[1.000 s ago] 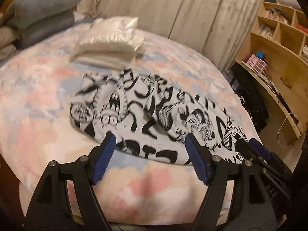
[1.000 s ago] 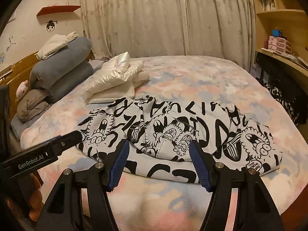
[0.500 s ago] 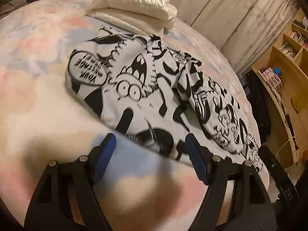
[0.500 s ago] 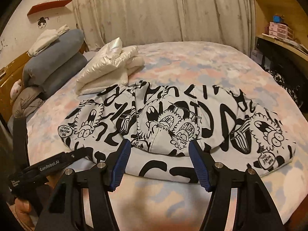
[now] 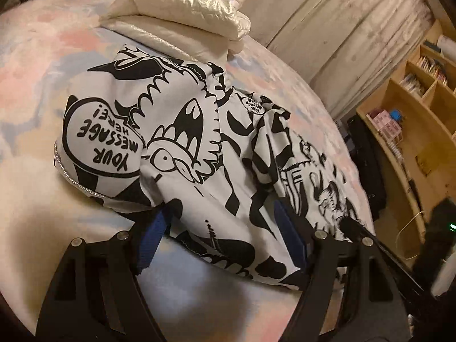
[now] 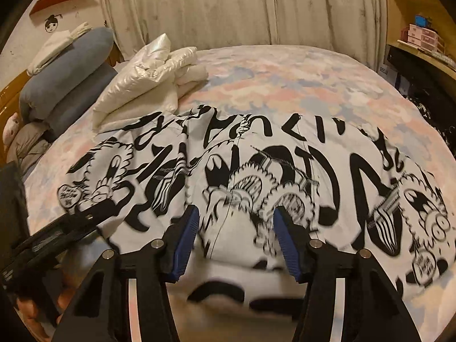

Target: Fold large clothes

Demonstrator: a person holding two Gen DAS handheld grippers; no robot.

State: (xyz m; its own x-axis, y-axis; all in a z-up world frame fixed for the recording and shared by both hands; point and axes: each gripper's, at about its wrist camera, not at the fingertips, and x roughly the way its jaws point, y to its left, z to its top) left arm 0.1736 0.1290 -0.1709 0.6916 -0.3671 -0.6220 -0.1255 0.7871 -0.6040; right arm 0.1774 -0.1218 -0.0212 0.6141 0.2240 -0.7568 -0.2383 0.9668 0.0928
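One printed garment (image 5: 199,142), one folded white jacket (image 5: 182,8), two grippers (image 6: 235,242)

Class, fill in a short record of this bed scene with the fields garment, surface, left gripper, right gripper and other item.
garment: black-and-white cartoon-print garment, spread flat
surface: pastel patchwork bedspread
left gripper: open, straddling the garment's near edge
right gripper: open over the garment, jaws just been closing
other item: folded shiny cream jacket behind the garment

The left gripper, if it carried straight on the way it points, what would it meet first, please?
Most likely the black-and-white printed garment: the left gripper already straddles its near edge, jaws open.
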